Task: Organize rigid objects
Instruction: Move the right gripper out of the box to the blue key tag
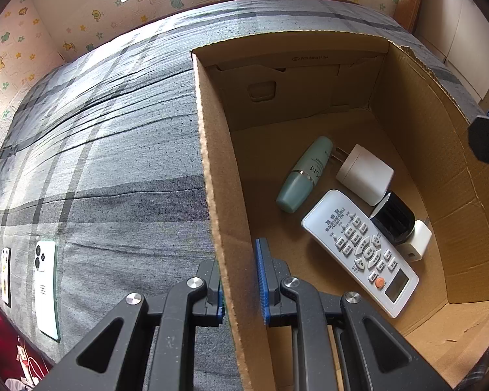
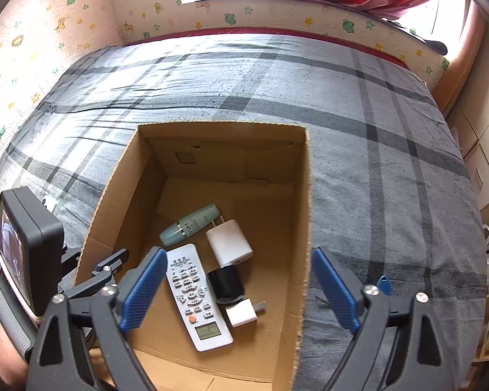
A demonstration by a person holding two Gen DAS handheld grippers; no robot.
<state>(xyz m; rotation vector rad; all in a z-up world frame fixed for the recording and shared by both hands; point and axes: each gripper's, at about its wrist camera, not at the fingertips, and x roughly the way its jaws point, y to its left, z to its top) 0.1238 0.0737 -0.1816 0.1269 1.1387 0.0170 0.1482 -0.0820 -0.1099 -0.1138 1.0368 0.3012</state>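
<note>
An open cardboard box (image 1: 212, 163) (image 2: 304, 228) stands on the bed. Inside lie a white remote (image 1: 358, 247) (image 2: 195, 296), a teal bottle (image 1: 304, 172) (image 2: 189, 224), a large white charger (image 1: 365, 172) (image 2: 229, 241), a black round object (image 1: 392, 218) (image 2: 226, 282) and a small white plug (image 1: 414, 241) (image 2: 243, 314). My left gripper (image 1: 241, 280) straddles the box's left wall, its jaws narrowly apart around the cardboard. My right gripper (image 2: 239, 290) is open and empty above the box, its right finger outside the right wall.
A grey plaid bedsheet (image 1: 97, 163) (image 2: 391, 163) covers the bed. A white phone (image 1: 45, 286) and a small white device (image 1: 6, 273) lie on the sheet far left of the box. A small blue tag (image 2: 384, 282) lies right of the box. Walls surround the bed.
</note>
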